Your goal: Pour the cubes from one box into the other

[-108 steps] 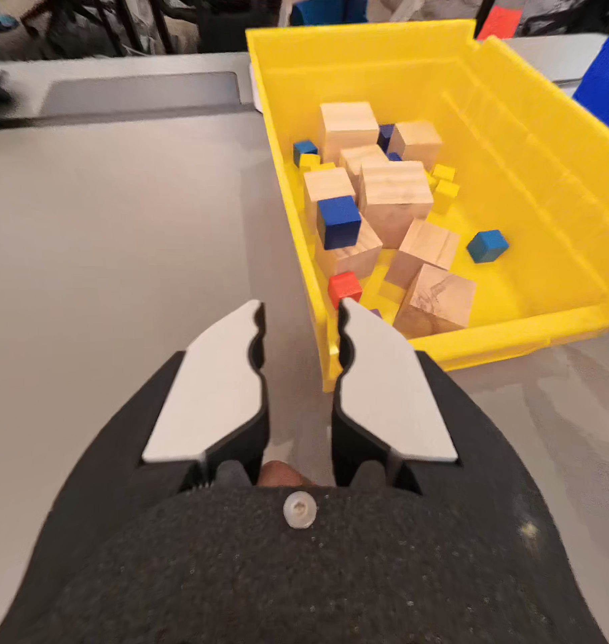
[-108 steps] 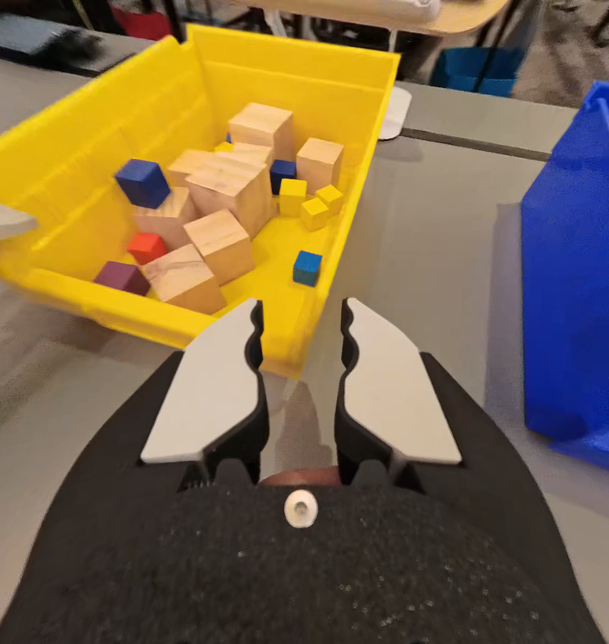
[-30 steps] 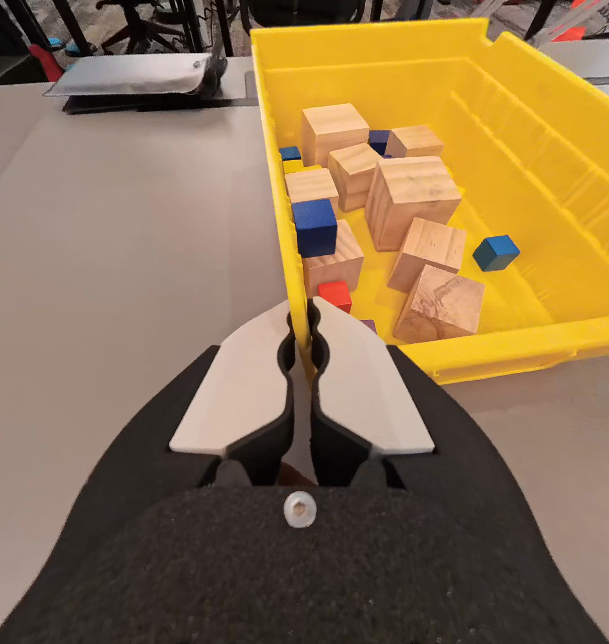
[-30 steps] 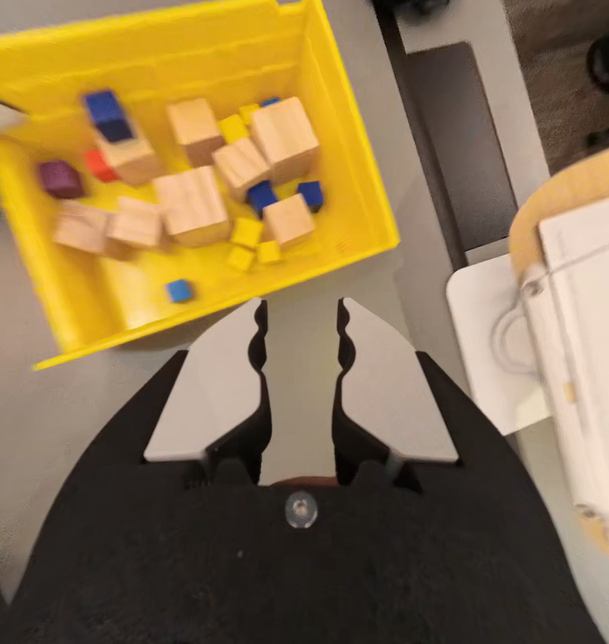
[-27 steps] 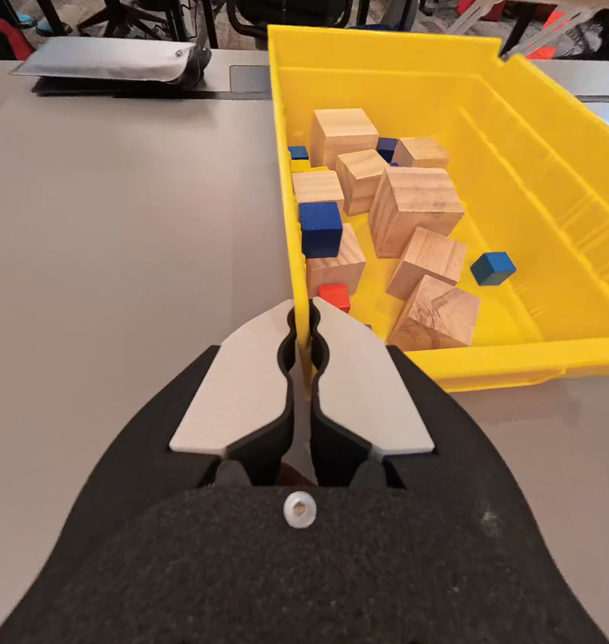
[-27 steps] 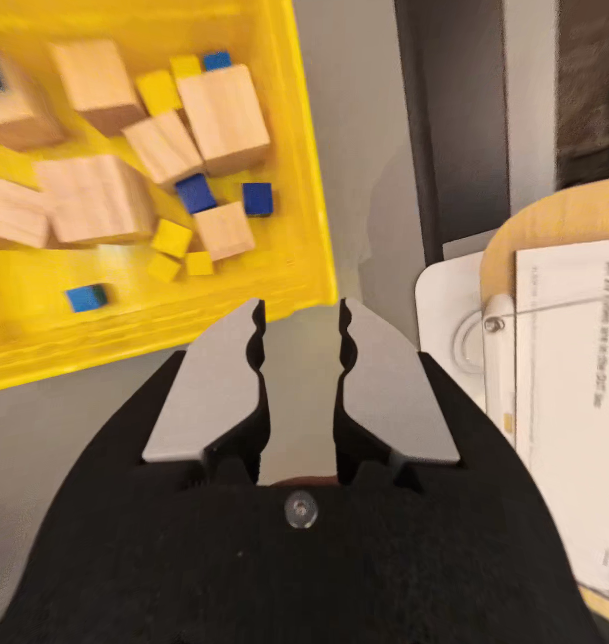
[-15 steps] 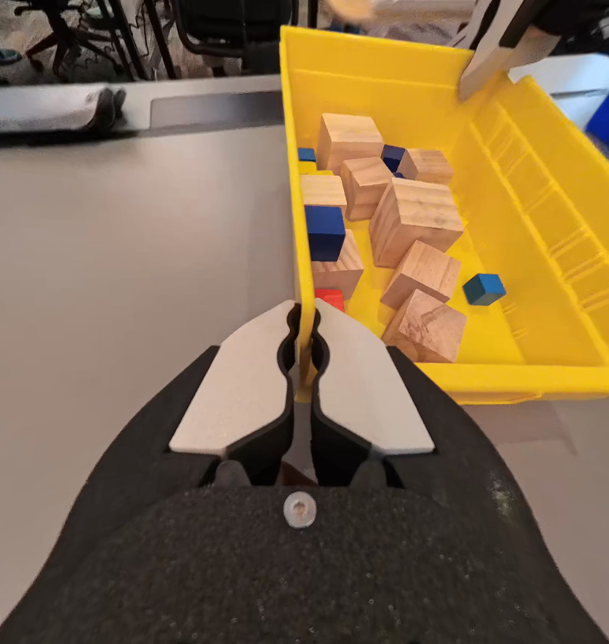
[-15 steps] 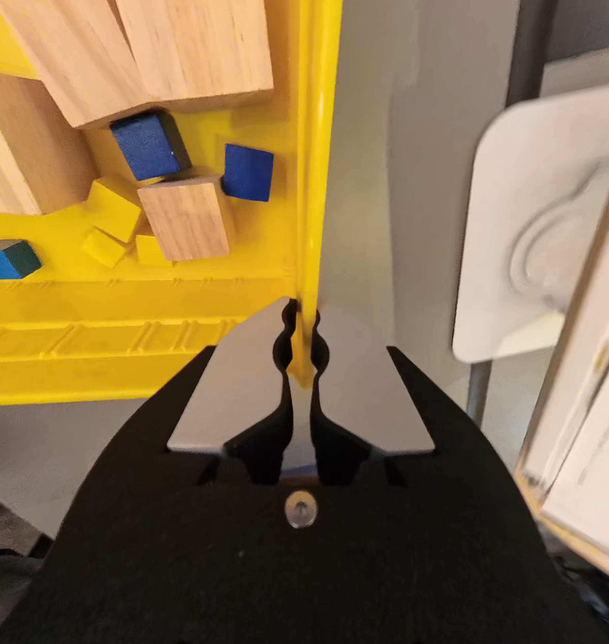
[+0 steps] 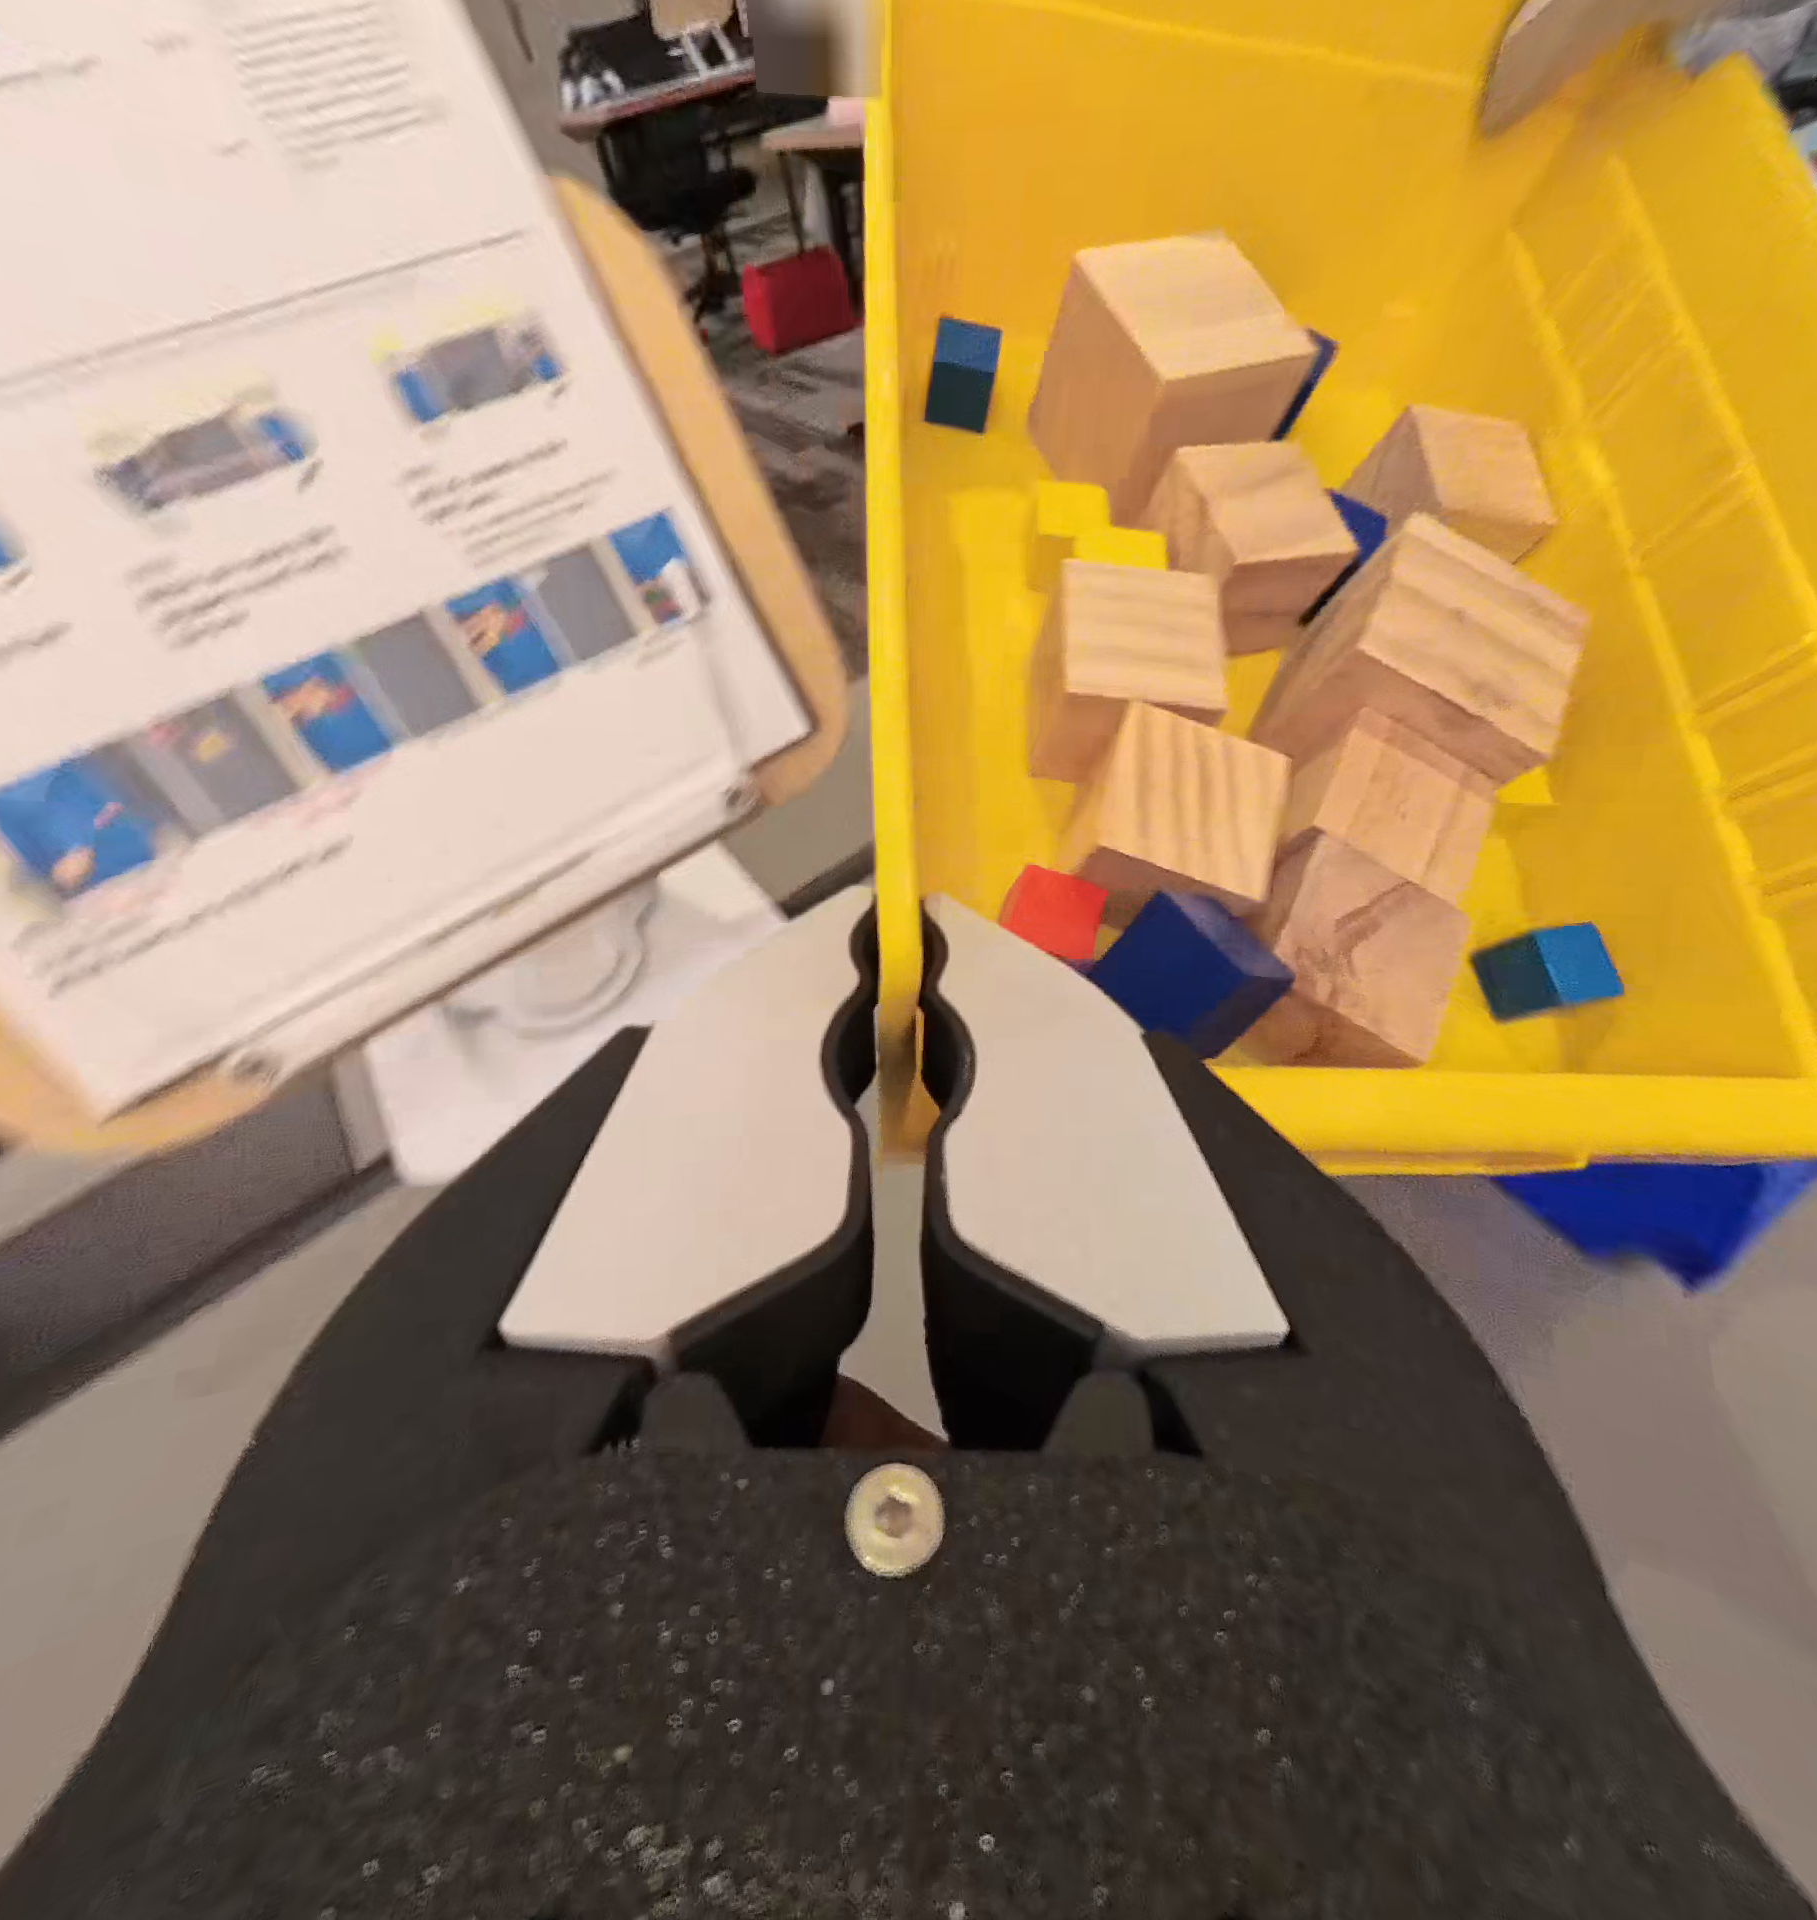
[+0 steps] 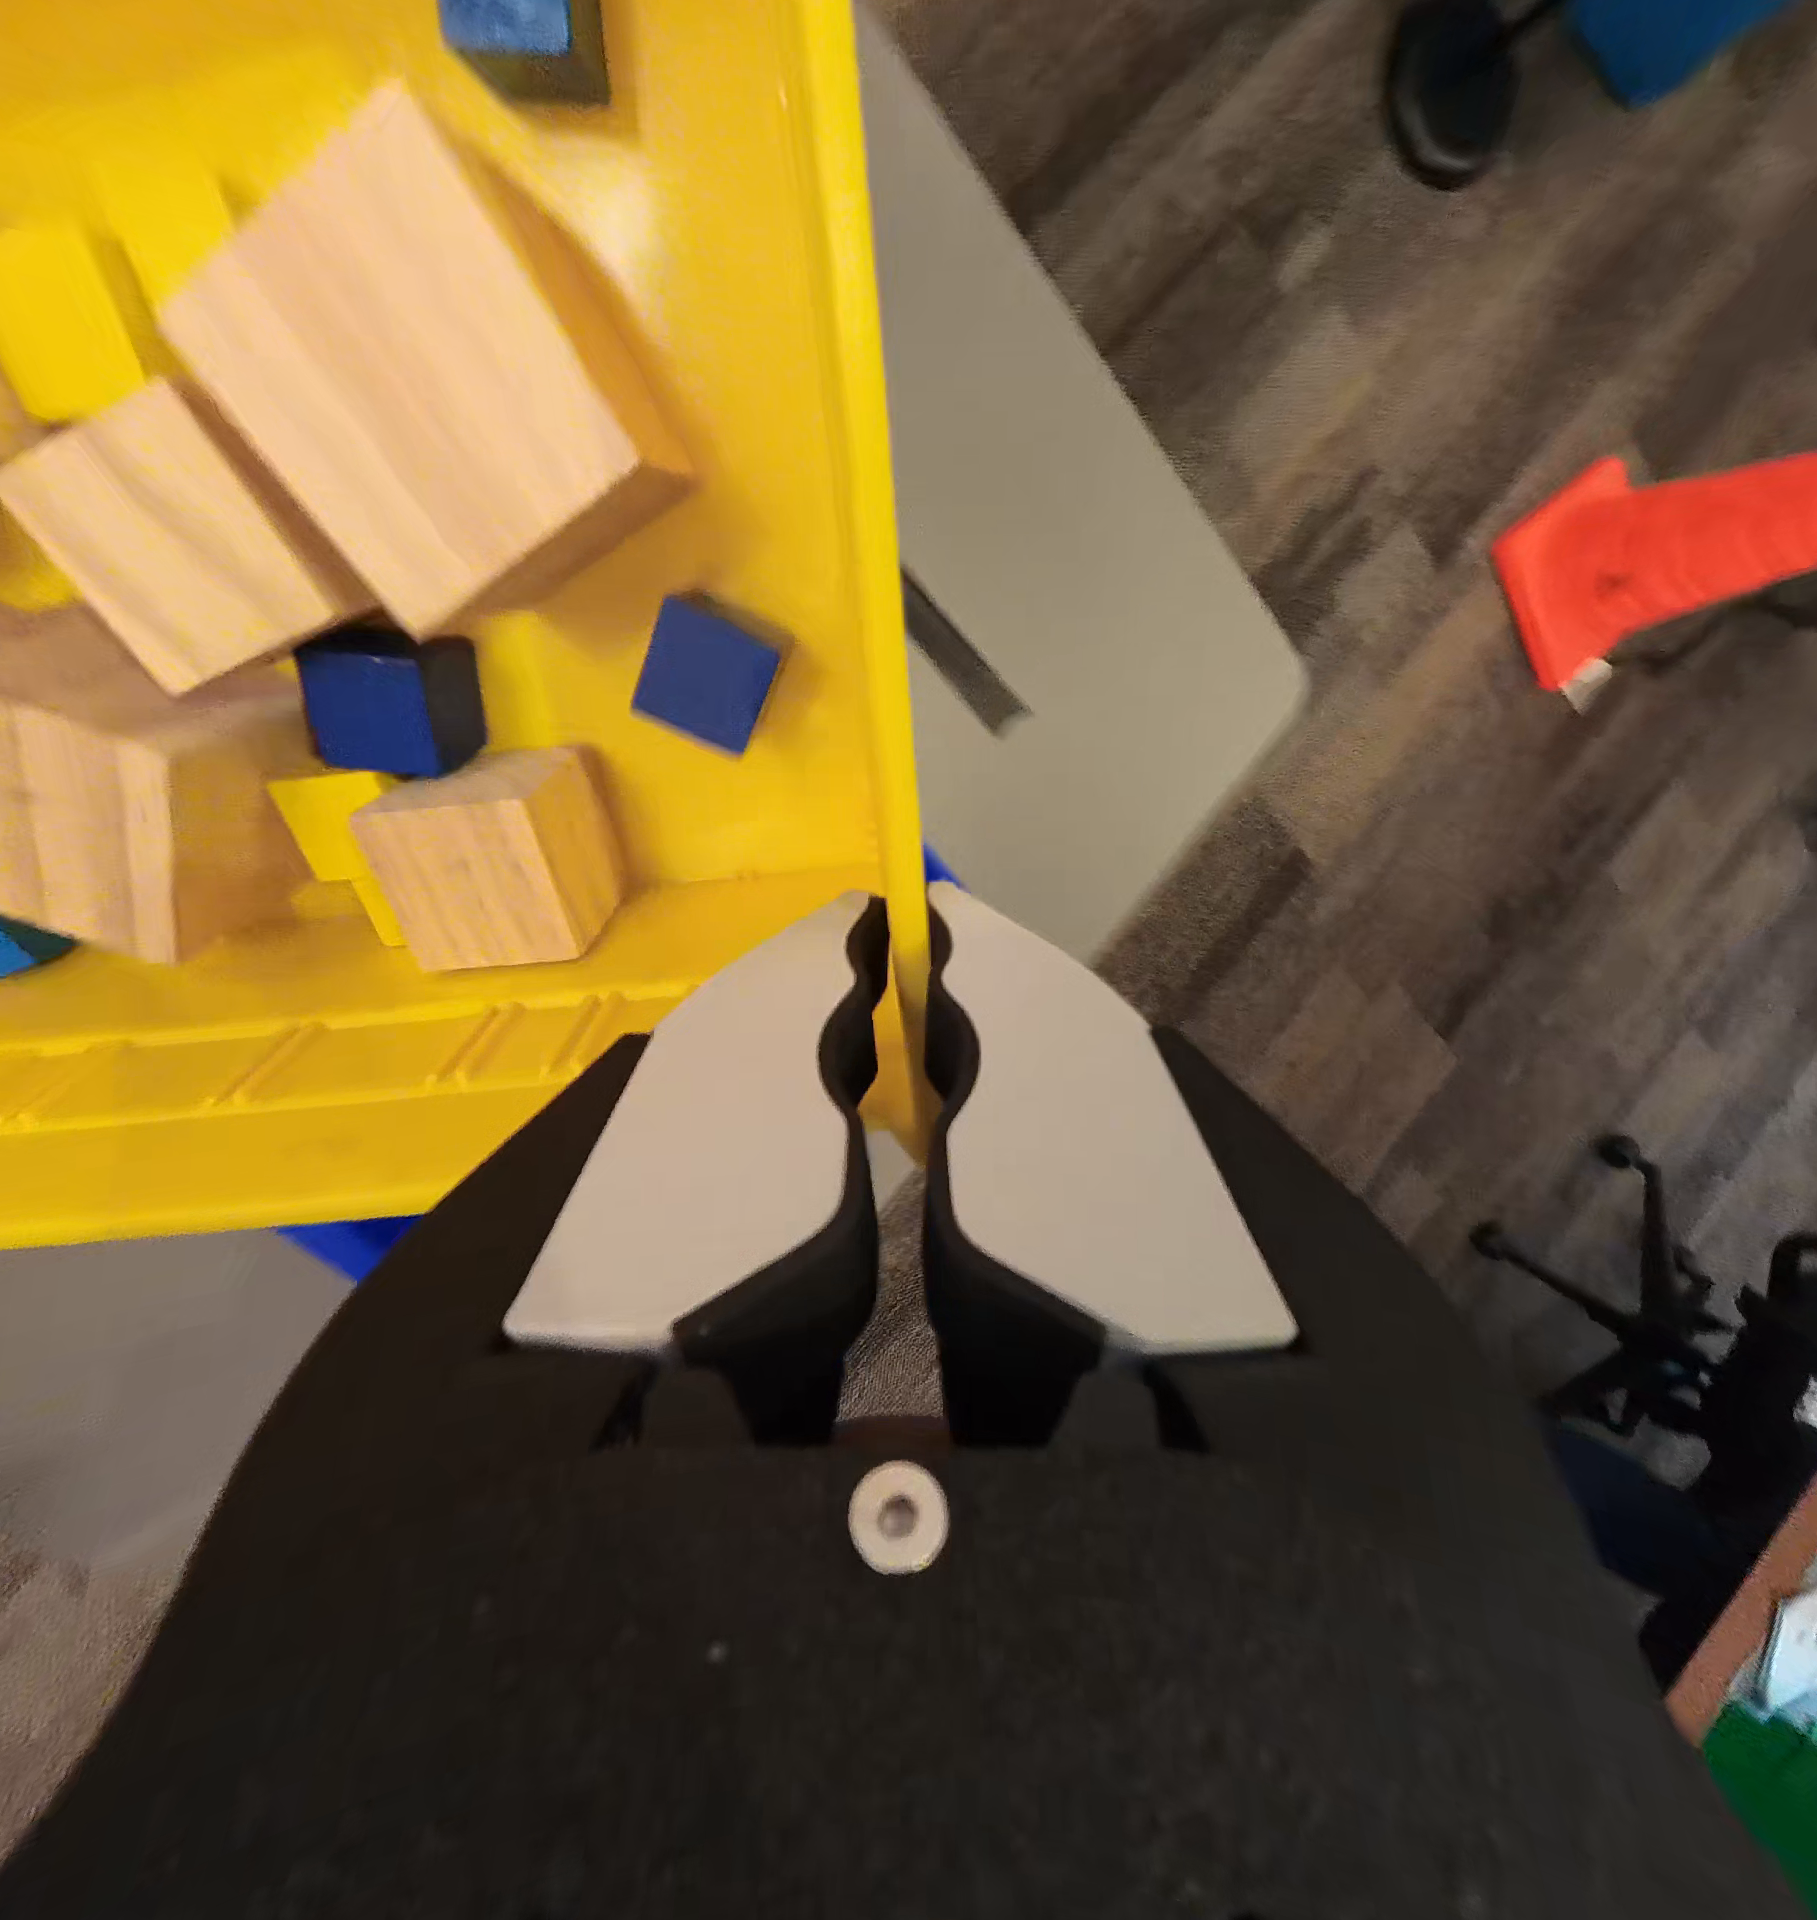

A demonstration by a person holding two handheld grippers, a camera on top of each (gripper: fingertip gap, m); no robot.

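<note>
Both tongs are pinched tight on the yellow bin (image 9: 1247, 125): my left tongs (image 9: 896, 1023) clamp one thin side wall near its low lip, my right tongs (image 10: 902, 1013) clamp the end wall at a corner. I've got the bin up off the desk (image 9: 1610, 1455) and tipped, smooth ribbed plastic. Blocky wooden cubes (image 9: 1174, 790) and little painted ones crowd the low lip. Directly below that lip peeks the blue bin (image 9: 1662, 1210), my target.
</note>
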